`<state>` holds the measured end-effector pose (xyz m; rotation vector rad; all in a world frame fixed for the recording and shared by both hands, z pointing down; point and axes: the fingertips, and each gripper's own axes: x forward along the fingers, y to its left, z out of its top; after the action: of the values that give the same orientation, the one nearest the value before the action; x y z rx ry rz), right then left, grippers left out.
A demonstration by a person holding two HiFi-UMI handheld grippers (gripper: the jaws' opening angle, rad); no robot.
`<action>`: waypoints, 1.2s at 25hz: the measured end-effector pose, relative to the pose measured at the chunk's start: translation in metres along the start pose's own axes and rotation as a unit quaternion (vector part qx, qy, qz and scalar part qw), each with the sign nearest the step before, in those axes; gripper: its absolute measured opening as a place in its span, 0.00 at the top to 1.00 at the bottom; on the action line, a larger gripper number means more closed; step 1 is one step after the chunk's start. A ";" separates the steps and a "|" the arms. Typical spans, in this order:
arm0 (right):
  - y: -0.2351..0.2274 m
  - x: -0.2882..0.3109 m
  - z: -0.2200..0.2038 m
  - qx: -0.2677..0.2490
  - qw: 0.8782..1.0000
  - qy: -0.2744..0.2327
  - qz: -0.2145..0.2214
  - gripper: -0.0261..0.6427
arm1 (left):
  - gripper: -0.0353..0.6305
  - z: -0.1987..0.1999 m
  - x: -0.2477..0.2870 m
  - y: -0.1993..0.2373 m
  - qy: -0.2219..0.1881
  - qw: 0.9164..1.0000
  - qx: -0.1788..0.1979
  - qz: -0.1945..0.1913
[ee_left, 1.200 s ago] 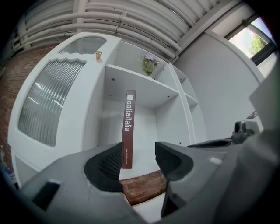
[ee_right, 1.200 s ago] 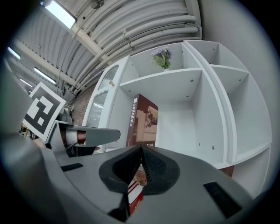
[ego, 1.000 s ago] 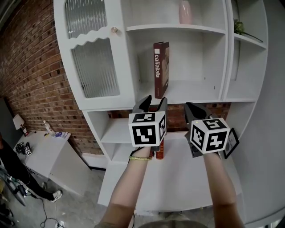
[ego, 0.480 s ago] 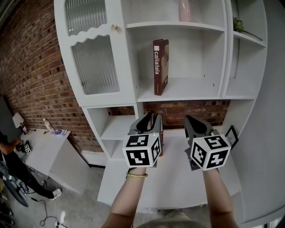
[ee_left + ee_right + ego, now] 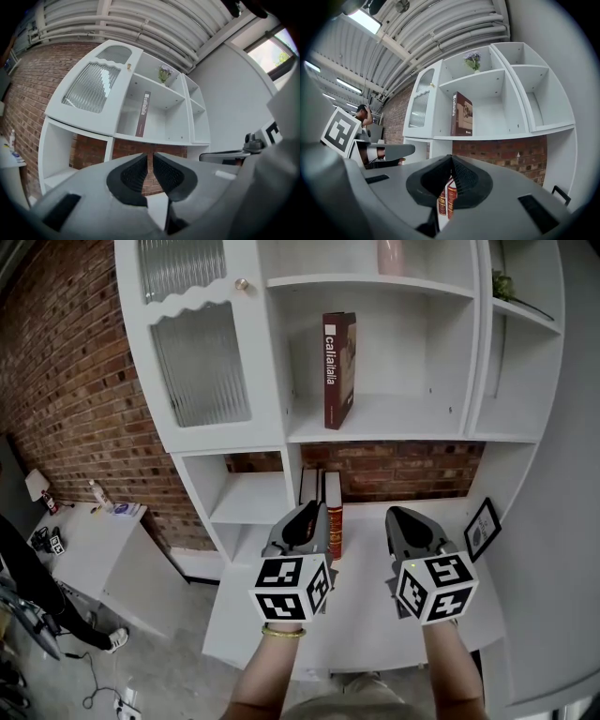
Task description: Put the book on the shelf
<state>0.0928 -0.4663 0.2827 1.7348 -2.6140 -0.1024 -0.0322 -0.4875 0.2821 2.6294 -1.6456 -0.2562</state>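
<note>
The dark red book [image 5: 337,369] stands upright on the middle shelf [image 5: 394,423], free of both grippers. It also shows as the book [image 5: 142,115] in the left gripper view and the book [image 5: 461,115] in the right gripper view. My left gripper [image 5: 314,509] hovers low over the white counter, well below the shelf. Its jaws [image 5: 151,157] are closing to a narrow gap with nothing between them. My right gripper [image 5: 398,514] hangs beside it at the same height, its jaws [image 5: 451,159] shut and empty.
Two more books, a red one [image 5: 332,514] and a pale one [image 5: 308,486], stand on the counter [image 5: 366,615] just ahead of the left gripper. A framed picture [image 5: 482,529] leans at the right. There is a ribbed glass door [image 5: 197,371] upper left, a pink vase [image 5: 391,259] above and a low table [image 5: 94,549] far left.
Both grippers have drawn back and down from the shelf to the counter. The left jaws have narrowed from wide open. The dark red book stays upright on the shelf.
</note>
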 end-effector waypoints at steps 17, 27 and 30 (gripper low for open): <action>0.017 -0.039 -0.044 0.034 0.999 0.010 0.004 0.95 | 0.93 -0.059 -0.043 -0.013 0.046 0.998 -0.032 -0.010; 0.024 -0.061 -0.068 0.044 0.999 0.022 0.007 0.95 | 0.93 -0.088 -0.064 -0.019 0.067 0.997 -0.043 -0.023; 0.023 -0.064 -0.071 0.049 0.999 0.022 0.002 0.95 | 0.93 -0.093 -0.066 -0.020 0.072 0.996 -0.042 -0.025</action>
<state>0.0992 -0.4018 0.3567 1.7390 -2.6339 0.0646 -0.0280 -0.4253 0.3792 2.5630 -1.4932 -0.1316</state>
